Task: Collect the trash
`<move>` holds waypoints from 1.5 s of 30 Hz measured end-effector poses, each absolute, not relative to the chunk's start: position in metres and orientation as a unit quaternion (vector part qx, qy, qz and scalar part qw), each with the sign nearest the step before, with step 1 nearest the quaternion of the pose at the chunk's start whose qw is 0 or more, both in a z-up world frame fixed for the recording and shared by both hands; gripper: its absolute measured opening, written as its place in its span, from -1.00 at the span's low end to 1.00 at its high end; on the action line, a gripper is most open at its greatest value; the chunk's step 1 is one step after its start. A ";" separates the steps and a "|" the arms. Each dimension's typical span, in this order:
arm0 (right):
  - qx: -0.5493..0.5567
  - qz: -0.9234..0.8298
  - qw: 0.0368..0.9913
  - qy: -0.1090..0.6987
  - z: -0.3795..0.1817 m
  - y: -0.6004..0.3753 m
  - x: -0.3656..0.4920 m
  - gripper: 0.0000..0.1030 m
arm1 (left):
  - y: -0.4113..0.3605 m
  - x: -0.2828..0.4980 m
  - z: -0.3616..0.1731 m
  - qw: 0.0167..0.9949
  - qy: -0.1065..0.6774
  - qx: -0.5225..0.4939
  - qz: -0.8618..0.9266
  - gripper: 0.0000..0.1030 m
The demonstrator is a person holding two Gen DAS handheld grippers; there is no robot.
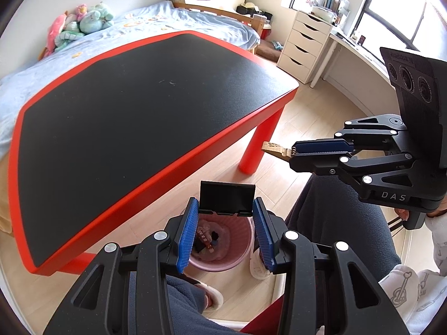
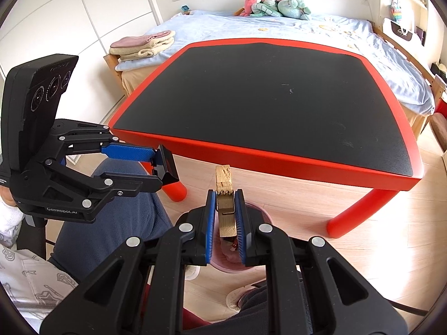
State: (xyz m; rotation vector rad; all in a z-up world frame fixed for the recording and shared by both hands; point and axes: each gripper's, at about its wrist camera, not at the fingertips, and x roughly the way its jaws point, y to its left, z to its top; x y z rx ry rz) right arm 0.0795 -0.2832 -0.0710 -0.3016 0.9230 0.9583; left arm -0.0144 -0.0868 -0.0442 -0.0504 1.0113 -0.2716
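Grippers are hovering over the pink bin [image 1: 223, 251] by my knees: I'm clamping a black clip [image 1: 226, 198] in the left gripper [image 1: 226, 223] and pinching a wooden clothespin [image 2: 225, 209] in the right gripper [image 2: 225, 217].

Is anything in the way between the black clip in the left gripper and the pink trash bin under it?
Nothing visible. The black clip hangs directly above the pink bin's open mouth, with only air between them.
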 end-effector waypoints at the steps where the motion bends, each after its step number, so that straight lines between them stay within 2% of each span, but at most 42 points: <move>1: -0.142 0.440 0.777 0.427 -0.072 -0.283 0.080 -0.67 | -0.087 -0.014 -0.045 0.866 0.482 -0.022 -0.128 -0.09; 2: -0.143 0.435 0.780 0.427 -0.073 -0.284 0.081 -0.31 | -0.087 -0.013 -0.046 0.867 0.483 -0.022 -0.125 0.06; 3: -0.141 0.431 0.783 0.427 -0.073 -0.286 0.082 0.00 | -0.085 -0.012 -0.046 0.868 0.480 -0.025 -0.122 0.45; 4: -0.134 0.427 0.787 0.424 -0.073 -0.288 0.083 0.59 | -0.083 -0.012 -0.046 0.871 0.476 -0.031 -0.119 0.73; 5: -0.126 0.425 0.792 0.420 -0.072 -0.290 0.084 0.76 | -0.082 -0.013 -0.046 0.873 0.472 -0.034 -0.118 0.73; 10: -0.124 0.407 0.797 0.428 -0.075 -0.293 0.086 0.85 | -0.080 -0.014 -0.047 0.871 0.479 -0.039 -0.104 0.84; 24: -0.096 0.400 0.803 0.432 -0.065 -0.295 0.082 0.94 | -0.068 -0.024 -0.029 0.884 0.456 -0.062 -0.076 0.85; 45: -0.097 0.389 0.846 0.353 0.022 -0.251 0.143 0.94 | -0.016 0.007 0.032 0.919 0.390 -0.043 0.028 0.85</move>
